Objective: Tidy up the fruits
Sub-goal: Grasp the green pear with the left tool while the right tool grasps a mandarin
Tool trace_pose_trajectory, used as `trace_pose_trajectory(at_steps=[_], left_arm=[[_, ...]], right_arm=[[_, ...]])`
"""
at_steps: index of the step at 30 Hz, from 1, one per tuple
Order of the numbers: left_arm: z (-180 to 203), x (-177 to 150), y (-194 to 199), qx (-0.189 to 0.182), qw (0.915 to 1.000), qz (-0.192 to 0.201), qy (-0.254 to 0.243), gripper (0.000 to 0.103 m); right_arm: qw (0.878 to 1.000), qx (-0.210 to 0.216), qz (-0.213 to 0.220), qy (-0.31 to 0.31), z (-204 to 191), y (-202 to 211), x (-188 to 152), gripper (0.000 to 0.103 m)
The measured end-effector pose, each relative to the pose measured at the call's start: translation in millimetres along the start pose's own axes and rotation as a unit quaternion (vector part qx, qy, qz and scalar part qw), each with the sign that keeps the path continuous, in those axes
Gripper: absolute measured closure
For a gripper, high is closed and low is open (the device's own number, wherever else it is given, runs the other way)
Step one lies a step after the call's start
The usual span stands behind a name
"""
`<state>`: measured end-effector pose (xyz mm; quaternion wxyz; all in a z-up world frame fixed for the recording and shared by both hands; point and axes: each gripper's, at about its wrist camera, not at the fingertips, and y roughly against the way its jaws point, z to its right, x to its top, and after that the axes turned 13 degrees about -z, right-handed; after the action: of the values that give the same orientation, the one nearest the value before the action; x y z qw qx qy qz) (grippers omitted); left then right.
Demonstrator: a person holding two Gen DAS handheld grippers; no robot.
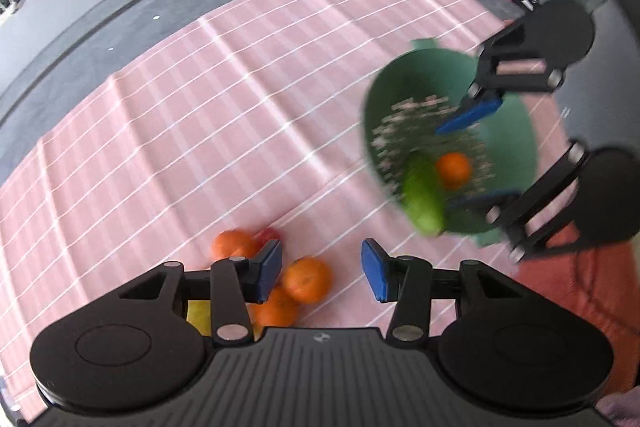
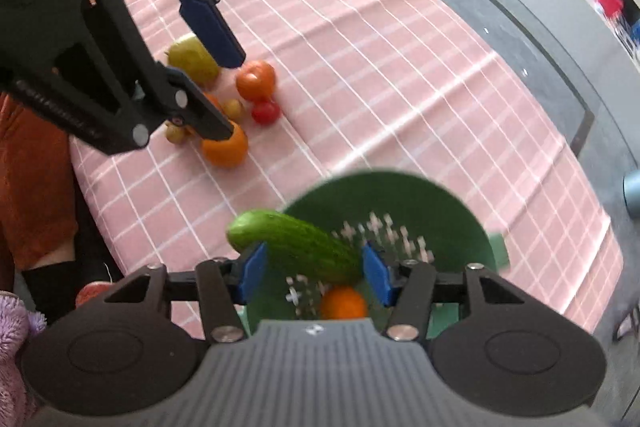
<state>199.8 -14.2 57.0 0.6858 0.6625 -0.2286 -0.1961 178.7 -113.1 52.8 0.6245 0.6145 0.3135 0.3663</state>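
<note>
Pink cloth [image 1: 200, 107] with thin white checks covers the table; a grey floor shows beyond its edge. Green perforated bowl [image 2: 400, 203] sits on the cloth near the right side, and inside it lie a cucumber [image 2: 296, 243], one end poking over the rim, and an orange [image 2: 344, 303] beside it on the holed bottom. Right gripper [image 2: 314, 273] hangs above the bowl, blue pads parted, the cucumber seen between them below but not pressed by either; nothing gripped. Left gripper [image 1: 322, 269] hangs above the loose fruit pile on the cloth, well apart from the bowl, jaws likewise parted and empty. From the right wrist view the pile holds a yellow-green pear [image 2: 192, 61], a tomato [image 2: 256, 79], a small red fruit [image 2: 265, 112] touching it, a second orange [image 2: 224, 147] nearest the bowl, and two small yellowish fruits half hidden behind the left gripper's finger. Left wrist view shows three oranges under the left pad, blurred. Rust-coloured sleeve [image 2: 32, 195] at the table edge.
</note>
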Motion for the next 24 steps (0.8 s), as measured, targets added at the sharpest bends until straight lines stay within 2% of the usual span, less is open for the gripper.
trace_pose_trajectory(at_steps=[3, 8, 12, 14, 17, 19, 24], left_arm=[[-16, -17, -8, 0.017, 0.9998, -0.008, 0.012, 0.047], [-48, -44, -17, 0.033, 0.9992, -0.009, 0.021, 0.045], [-61, -67, -26, 0.049, 0.9986, -0.004, 0.022, 0.038], [-68, -75, -35, 0.049, 0.9985, -0.007, 0.021, 0.033], [-70, -84, -44, 0.07, 0.9974, -0.007, 0.018, 0.025], [-74, -88, -50, 0.073, 0.9969, -0.01, 0.025, 0.024], [-93, -87, -67, 0.053, 0.9968, -0.003, 0.06, 0.024]], right_arm=[[1.0, -0.017, -0.007, 0.014, -7, 2, 13, 0.052], [0.999, 0.009, 0.016, 0.028, -11, 15, 24, 0.052], [0.999, 0.028, 0.026, 0.034, -25, 16, 37, 0.052], [0.998, 0.032, 0.026, 0.042, -35, 7, 46, 0.052], [0.998, 0.034, 0.019, 0.051, -49, -12, 58, 0.052], [0.998, 0.036, 0.007, 0.05, -55, -27, 66, 0.052], [0.998, 0.036, -0.023, 0.049, -67, -63, 85, 0.052]])
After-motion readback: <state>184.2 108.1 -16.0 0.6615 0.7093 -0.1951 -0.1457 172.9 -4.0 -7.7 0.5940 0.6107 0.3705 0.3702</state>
